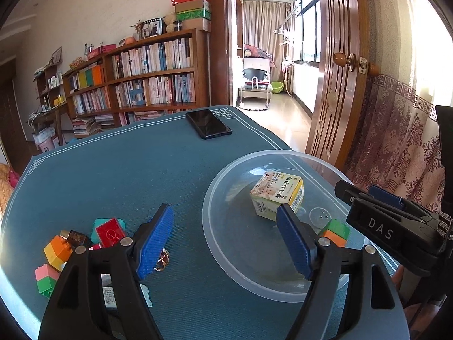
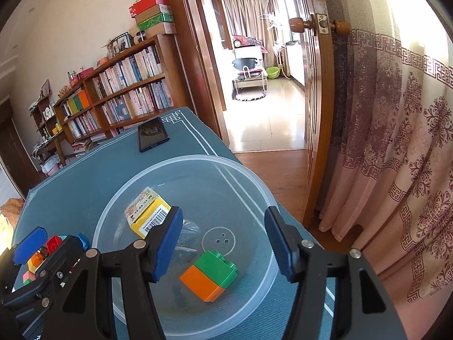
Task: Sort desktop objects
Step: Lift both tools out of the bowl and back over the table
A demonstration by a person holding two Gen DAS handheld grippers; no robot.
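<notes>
A clear plastic bowl (image 1: 226, 255) (image 2: 254, 187) sits on the blue table mat. It holds a yellow-and-white medicine box (image 1: 276, 197) (image 2: 147, 212) and a green-and-orange block (image 1: 337, 231) (image 2: 211, 273). My left gripper (image 1: 229, 243) is open and empty, above the bowl's left rim. My right gripper (image 2: 223, 245) is open and empty, over the bowl just above the green-and-orange block; it shows in the left wrist view (image 1: 396, 221). Left of the bowl lie a red block (image 1: 109, 231), a yellow-orange block (image 1: 56, 250), a pink-green block (image 1: 45, 279), a small dark bottle (image 1: 75, 236) and a gold ring (image 1: 162, 259).
A black phone (image 1: 208, 123) (image 2: 151, 134) lies at the mat's far edge. A white packet (image 1: 109, 296) lies under my left gripper. A bookshelf (image 1: 141, 76) stands behind the table, an open wooden door (image 1: 334, 70) and a patterned curtain (image 2: 396, 141) to the right.
</notes>
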